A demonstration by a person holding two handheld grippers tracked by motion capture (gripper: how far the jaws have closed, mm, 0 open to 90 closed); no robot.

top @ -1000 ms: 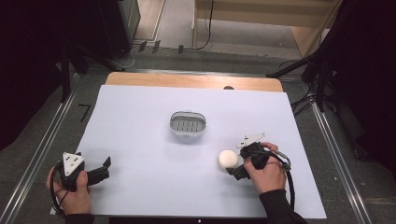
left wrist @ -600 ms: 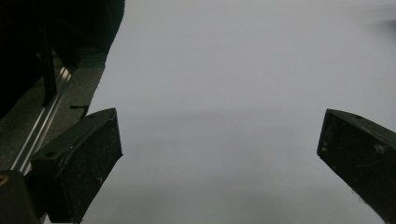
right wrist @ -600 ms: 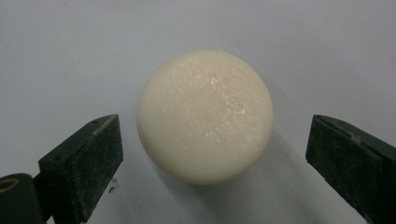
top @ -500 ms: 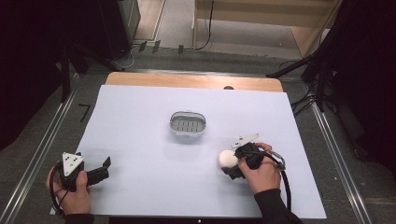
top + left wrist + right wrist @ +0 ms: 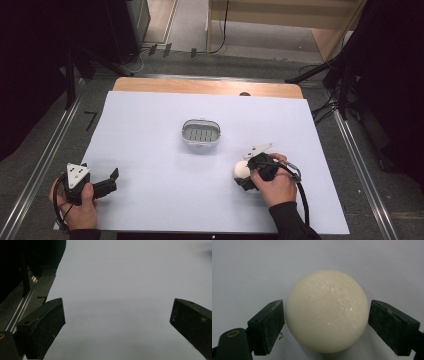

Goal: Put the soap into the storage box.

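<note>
A white ball [image 5: 241, 170] lies on the white sheet, right of centre and near the front. My right gripper [image 5: 244, 176] lies low on the sheet with the ball [image 5: 326, 311] between its jaws, which are closing. The left pad [image 5: 270, 322] is at the ball's side and the right pad [image 5: 390, 326] is a hair off it. My left gripper [image 5: 113, 180] rests at the front left, open, with bare sheet between its fingers [image 5: 47, 325].
A small grey oval basket [image 5: 200, 133] stands on the middle of the white sheet [image 5: 150, 125]. A wooden table edge [image 5: 200, 86] runs along the back. Metal rails [image 5: 45, 150] flank the sheet, with cables and dark stands beyond.
The right hand has shifted slightly left onto the ball, and its jaws have come in around it. The left hand and the basket have not moved.
</note>
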